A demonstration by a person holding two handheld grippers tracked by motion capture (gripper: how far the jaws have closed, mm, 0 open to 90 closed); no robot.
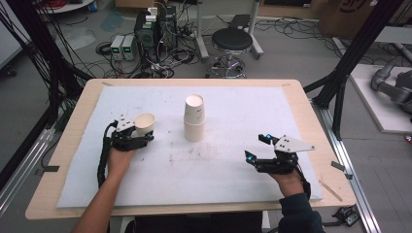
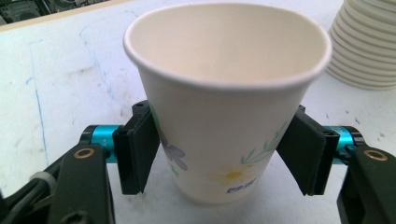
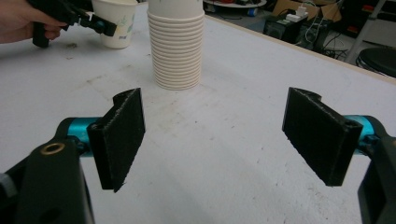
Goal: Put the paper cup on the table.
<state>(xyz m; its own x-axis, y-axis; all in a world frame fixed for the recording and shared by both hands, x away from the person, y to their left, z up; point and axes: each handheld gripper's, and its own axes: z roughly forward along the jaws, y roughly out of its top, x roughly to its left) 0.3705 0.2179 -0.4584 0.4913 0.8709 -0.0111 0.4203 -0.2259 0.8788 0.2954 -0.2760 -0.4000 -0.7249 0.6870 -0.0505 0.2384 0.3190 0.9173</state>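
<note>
Right hand-held gripper [image 1: 256, 147]: we saw jaws spread, empty | left hand-held gripper [image 1: 147, 137]: clamped paper cup [image 2: 224, 93] upright on counter [image 1: 291, 92] | cup stack [image 1: 194, 118]: between them

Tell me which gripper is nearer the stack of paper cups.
Left. The left gripper, closed around a single paper cup, sits just to the left of the stack of paper cups. The right gripper, open and empty, hangs farther off, to the stack's right and nearer the person.
</note>
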